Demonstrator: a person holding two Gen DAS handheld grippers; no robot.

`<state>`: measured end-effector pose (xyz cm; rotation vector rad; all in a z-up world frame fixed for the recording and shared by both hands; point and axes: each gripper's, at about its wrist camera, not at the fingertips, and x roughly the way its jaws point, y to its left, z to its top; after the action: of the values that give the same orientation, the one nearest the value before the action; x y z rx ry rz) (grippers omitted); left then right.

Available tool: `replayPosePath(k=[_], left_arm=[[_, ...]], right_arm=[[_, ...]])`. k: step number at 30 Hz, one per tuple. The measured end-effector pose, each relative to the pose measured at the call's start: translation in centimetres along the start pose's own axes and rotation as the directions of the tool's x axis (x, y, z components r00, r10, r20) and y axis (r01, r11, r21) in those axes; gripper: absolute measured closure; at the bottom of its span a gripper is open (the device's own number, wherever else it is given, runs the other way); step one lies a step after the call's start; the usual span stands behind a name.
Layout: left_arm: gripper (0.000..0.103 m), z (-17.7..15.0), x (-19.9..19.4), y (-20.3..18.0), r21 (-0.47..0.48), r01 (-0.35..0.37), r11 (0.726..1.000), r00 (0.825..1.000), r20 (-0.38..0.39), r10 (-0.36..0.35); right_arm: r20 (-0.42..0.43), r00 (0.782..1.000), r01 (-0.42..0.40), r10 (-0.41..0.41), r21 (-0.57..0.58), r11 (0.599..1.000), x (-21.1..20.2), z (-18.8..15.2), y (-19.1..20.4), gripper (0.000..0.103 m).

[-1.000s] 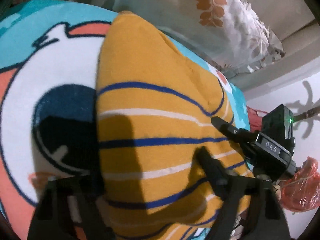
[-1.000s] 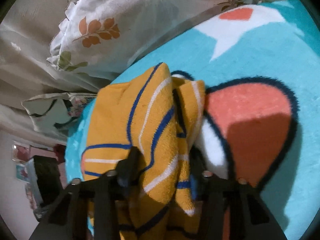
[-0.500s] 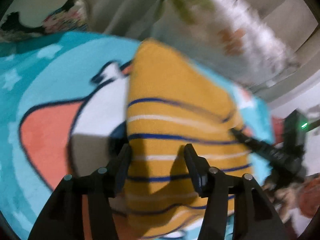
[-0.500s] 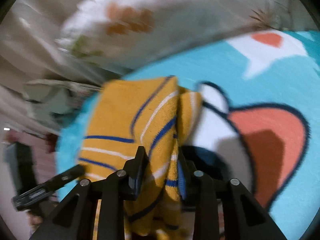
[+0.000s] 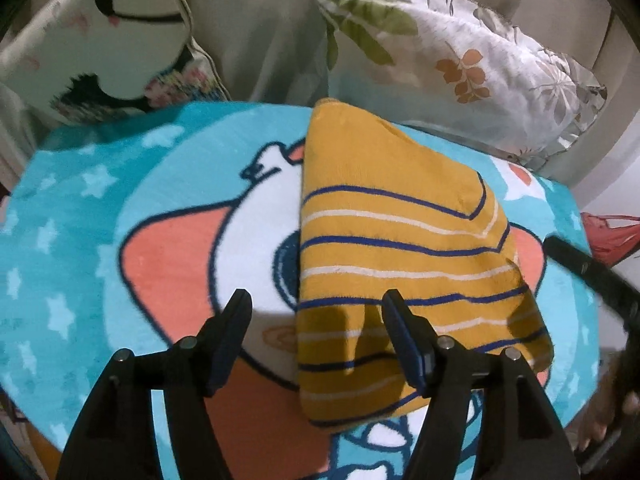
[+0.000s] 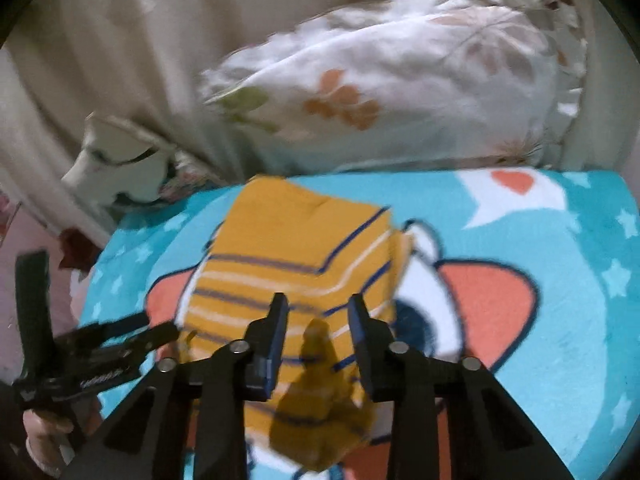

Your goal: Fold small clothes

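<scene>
A mustard-yellow garment with blue and white stripes [image 5: 400, 256] lies folded on a turquoise cartoon blanket [image 5: 80, 248]. It also shows in the right wrist view [image 6: 296, 264]. My left gripper [image 5: 316, 316] is open and empty, raised above the garment's near left edge. My right gripper [image 6: 318, 316] is open and empty, raised above the garment's near end. The left gripper shows in the right wrist view [image 6: 120, 344] at the lower left, clear of the cloth.
A white pillow with leaf prints [image 5: 460, 64] lies behind the blanket, also in the right wrist view [image 6: 400, 80]. A second cushion with a black bird print [image 5: 104, 40] sits at the back left. A red item [image 5: 608, 232] lies beyond the blanket's right edge.
Both grippers have let go of the garment, opened and pulled back and up. The garment now lies folded flat on the blanket.
</scene>
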<state>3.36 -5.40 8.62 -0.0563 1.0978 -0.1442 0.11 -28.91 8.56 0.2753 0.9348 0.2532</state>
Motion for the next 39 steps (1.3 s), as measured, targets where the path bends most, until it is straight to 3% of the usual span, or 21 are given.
replayPosePath(k=[2, 5, 7, 11, 16, 31, 39], left_arm=[[0.036, -0.4, -0.8, -0.4, 0.013, -0.042, 0.999, 0.999, 0.020, 0.042], [0.035, -1.0, -1.8, -1.4, 0.039, -0.083, 0.996, 0.995, 0.052, 0.081], [0.032, -1.3, -2.3, -1.8, 0.047, -0.090, 0.995, 0.994, 0.065, 0.087], [0.030, -2.4, -3.4, -2.4, 0.060, -0.107, 0.992, 0.992, 0.079, 0.102], [0.030, -3.5, -3.7, -3.0, 0.063, -0.116, 0.991, 0.991, 0.068, 0.112], [0.029, -7.8, -5.8, -2.6, 0.064, -0.142, 0.988, 0.989, 0.052, 0.138], [0.029, -8.6, -5.7, -1.6, 0.066, -0.130, 0.989, 0.991, 0.036, 0.128]], right_arm=[[-0.045, 0.999, -0.023, 0.021, -0.041, 0.999, 1.0, -1.5, 0.8, 0.075], [-0.099, 0.994, 0.032, -0.037, -0.054, 0.998, 2.8, -3.3, 0.4, 0.076], [-0.123, 0.988, 0.088, -0.091, -0.033, 0.996, 3.5, -4.5, -1.0, 0.076], [-0.160, 0.986, 0.061, -0.047, 0.080, 0.995, 3.3, -6.5, -4.1, 0.076], [-0.140, 0.989, 0.055, -0.043, 0.078, 0.995, 1.6, -7.1, -4.3, 0.071], [-0.037, 0.996, 0.089, -0.084, 0.164, 0.982, -3.2, -7.7, -5.6, 0.070], [0.014, 0.996, 0.082, -0.084, 0.130, 0.988, -3.8, -6.8, -2.7, 0.070]])
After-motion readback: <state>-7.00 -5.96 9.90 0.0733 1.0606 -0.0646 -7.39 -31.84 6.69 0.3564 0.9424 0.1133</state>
